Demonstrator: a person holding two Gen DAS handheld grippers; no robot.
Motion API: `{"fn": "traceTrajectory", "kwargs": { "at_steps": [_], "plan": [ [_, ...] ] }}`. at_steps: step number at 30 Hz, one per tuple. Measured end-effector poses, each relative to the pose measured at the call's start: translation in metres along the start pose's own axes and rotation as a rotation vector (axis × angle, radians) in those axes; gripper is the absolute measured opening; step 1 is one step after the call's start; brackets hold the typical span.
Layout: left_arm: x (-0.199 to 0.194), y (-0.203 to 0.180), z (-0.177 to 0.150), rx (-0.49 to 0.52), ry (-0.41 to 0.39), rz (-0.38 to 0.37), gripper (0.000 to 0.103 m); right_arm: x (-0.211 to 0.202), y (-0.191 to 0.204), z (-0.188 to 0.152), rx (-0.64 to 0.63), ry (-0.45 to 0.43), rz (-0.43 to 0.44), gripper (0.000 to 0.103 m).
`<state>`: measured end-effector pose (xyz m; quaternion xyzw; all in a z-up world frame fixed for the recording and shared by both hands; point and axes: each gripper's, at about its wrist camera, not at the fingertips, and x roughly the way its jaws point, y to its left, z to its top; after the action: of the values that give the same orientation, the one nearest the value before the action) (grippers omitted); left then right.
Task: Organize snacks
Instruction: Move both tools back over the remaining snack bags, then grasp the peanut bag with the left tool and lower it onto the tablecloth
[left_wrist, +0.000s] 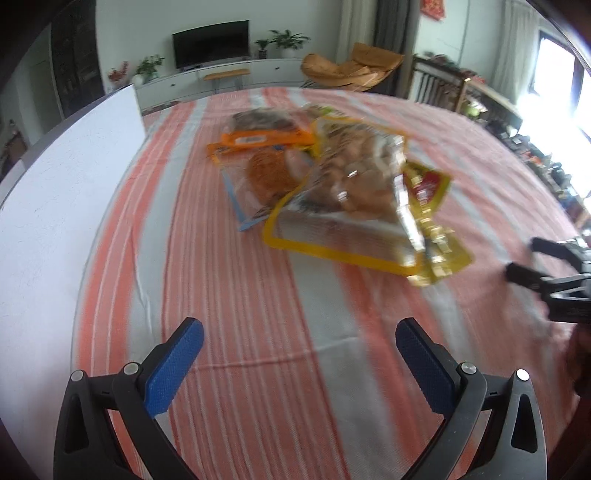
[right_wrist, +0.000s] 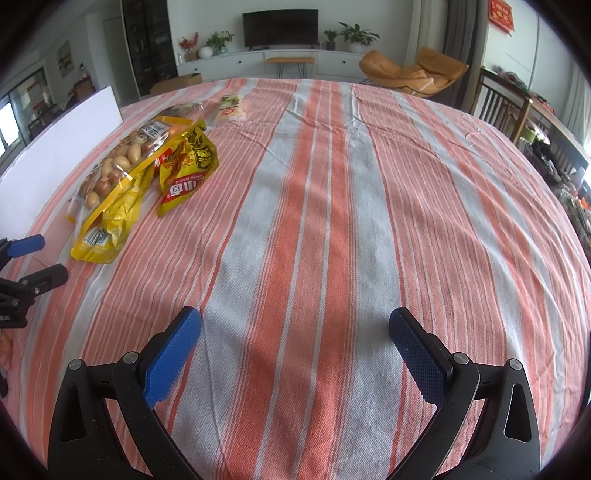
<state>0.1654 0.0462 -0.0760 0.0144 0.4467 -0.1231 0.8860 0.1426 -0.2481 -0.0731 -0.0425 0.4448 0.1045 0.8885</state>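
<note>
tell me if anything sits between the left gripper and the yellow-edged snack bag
Nothing visible does. The open left gripper faces the yellow-edged snack bag across bare striped tablecloth. The right gripper sits off to the side, clear of that path.

A dark television (right_wrist: 280, 28) stands on a long white cabinet (right_wrist: 269, 62) against the pale far wall, potted plants (right_wrist: 357, 36) on either side. Right of the cabinet sits an orange lounge chair (right_wrist: 413, 74). Daylight floods from a window (left_wrist: 554, 70) further right
</note>
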Motion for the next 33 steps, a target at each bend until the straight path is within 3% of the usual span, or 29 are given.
{"fn": "traceTrajectory", "kwargs": {
  "at_steps": [3,5,10,12,13,14,16,21,24,27,29,31,33],
  "plan": [
    [-0.023,-0.009,0.024,0.02,-0.085,-0.058,0.103,0.0,0.0,0.0,0.0,0.0,0.0,0.103],
    [-0.025,-0.02,0.047,0.06,-0.094,-0.065,0.103,0.0,0.0,0.0,0.0,0.0,0.0,0.103],
    [0.028,-0.05,0.105,0.209,0.017,0.032,0.103,0.0,0.0,0.0,0.0,-0.001,0.0,0.103],
    [0.054,-0.053,0.117,0.218,0.084,0.059,0.102,0.0,0.0,0.0,0.0,-0.001,0.0,0.103],
    [0.067,-0.052,0.121,0.21,0.123,0.066,0.091,0.0,0.0,0.0,0.001,-0.001,0.0,0.103],
    [0.078,-0.05,0.122,0.189,0.155,0.057,0.07,0.0,0.0,-0.001,0.001,-0.001,0.001,0.103],
    [0.075,-0.038,0.123,0.089,0.138,-0.024,0.059,-0.001,0.0,-0.001,0.001,-0.001,0.001,0.103],
    [0.024,-0.017,0.086,-0.048,0.046,-0.018,0.057,0.003,0.0,0.002,0.001,-0.001,0.001,0.103],
    [-0.013,0.005,0.038,-0.154,0.039,0.057,0.057,0.003,0.0,0.002,0.002,-0.001,0.002,0.103],
    [-0.02,0.027,0.0,-0.224,0.062,0.132,0.06,0.003,0.0,0.002,0.002,-0.001,0.002,0.103],
    [-0.013,0.04,-0.016,-0.25,0.092,0.162,0.065,0.003,0.0,0.002,0.002,-0.001,0.002,0.103],
    [-0.015,0.041,-0.019,-0.213,0.027,0.173,0.079,0.003,0.0,0.002,0.002,-0.001,0.002,0.103],
    [-0.005,0.042,-0.019,-0.187,0.031,0.19,0.087,0.003,0.0,0.002,0.002,-0.001,0.002,0.103]
  ]
}}
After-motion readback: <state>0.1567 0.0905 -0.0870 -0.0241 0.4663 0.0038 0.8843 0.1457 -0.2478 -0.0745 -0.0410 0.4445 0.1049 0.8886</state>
